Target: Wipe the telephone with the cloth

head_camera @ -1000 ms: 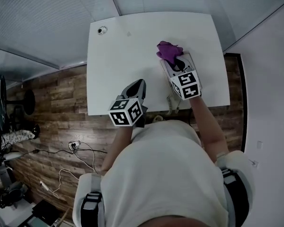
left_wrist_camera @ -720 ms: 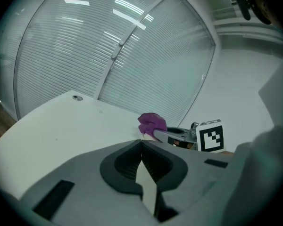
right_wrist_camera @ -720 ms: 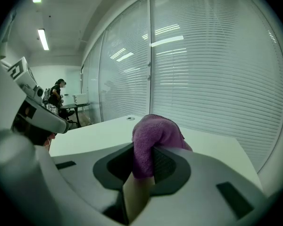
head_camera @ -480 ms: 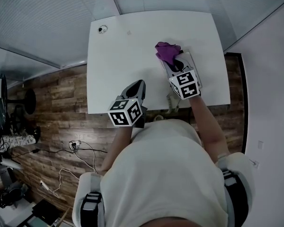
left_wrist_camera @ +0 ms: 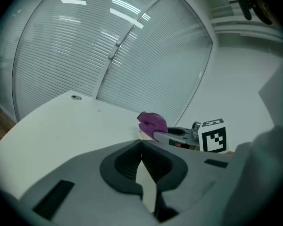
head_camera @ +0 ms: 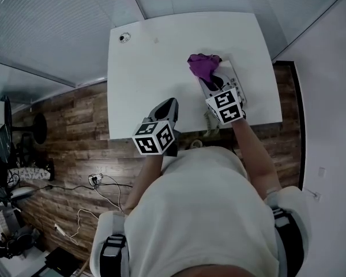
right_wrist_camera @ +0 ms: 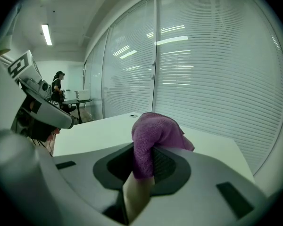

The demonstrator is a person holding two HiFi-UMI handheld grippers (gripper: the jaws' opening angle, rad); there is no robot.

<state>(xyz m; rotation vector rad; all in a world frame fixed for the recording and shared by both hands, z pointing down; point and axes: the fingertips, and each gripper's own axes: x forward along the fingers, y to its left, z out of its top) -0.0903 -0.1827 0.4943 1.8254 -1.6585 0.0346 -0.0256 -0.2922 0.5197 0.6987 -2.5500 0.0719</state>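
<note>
Cloth (head_camera: 203, 65) is clamped in right gripper (head_camera: 211, 75) fingers, over telephone (head_camera: 235, 81) by worktop's (head_camera: 144, 68) near right corner. Telephone's long axis is lined up with fingers. Left gripper (head_camera: 169, 104) is clenched empty, farther off.

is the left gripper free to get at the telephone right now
Probably yes: the left gripper, shut and empty, has only bare table between it and the telephone. The right gripper, holding the purple cloth, crowds the space above it.
</note>
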